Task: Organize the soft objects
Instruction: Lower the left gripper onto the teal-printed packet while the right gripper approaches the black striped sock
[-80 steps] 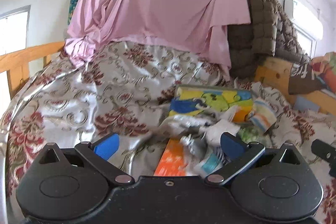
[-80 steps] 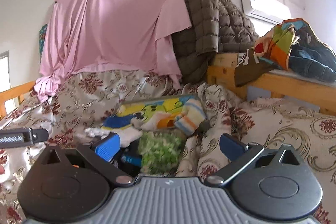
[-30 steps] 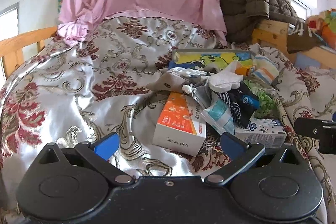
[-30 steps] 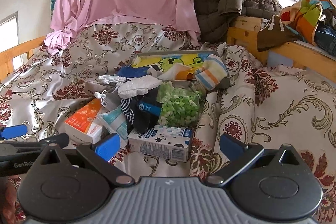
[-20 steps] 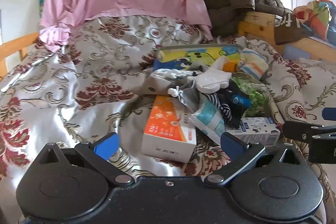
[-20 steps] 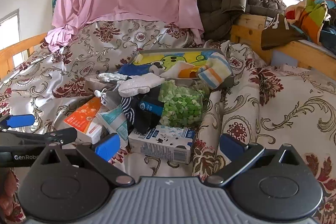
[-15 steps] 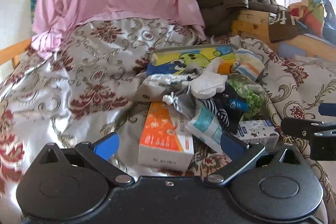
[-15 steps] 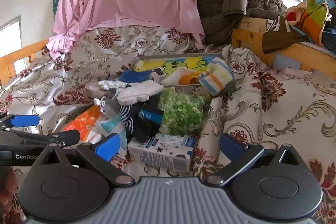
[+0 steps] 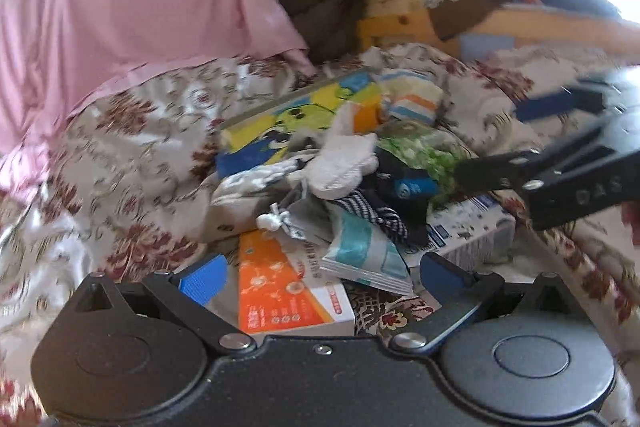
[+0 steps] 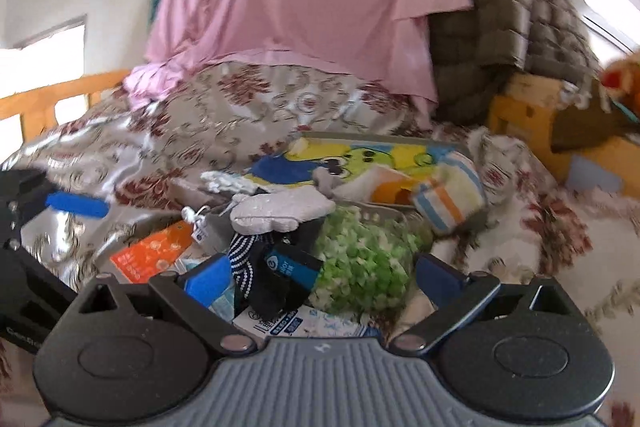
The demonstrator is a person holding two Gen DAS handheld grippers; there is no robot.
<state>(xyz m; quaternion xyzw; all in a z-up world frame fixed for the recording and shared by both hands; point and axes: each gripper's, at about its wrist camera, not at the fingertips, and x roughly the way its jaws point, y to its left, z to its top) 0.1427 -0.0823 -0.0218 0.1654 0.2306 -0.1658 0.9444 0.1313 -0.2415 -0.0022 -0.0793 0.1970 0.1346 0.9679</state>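
- Left tool point(image 9: 320, 277), fingers spread, hovers low in frame over the orange box point(image 9: 280, 291), judged hard clutter.
- Right tool point(image 10: 320, 277), equally spread, frames the dark socks point(image 10: 276, 275), likely first pick.

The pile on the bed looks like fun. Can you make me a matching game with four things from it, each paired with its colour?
Things:
1. box
2. mitten
3. bag
4. striped sock

Colours:
A. green and white flecks
B. orange and white
C. plain white
D. yellow, orange and blue bands

Pairs: 1-B, 2-C, 3-A, 4-D
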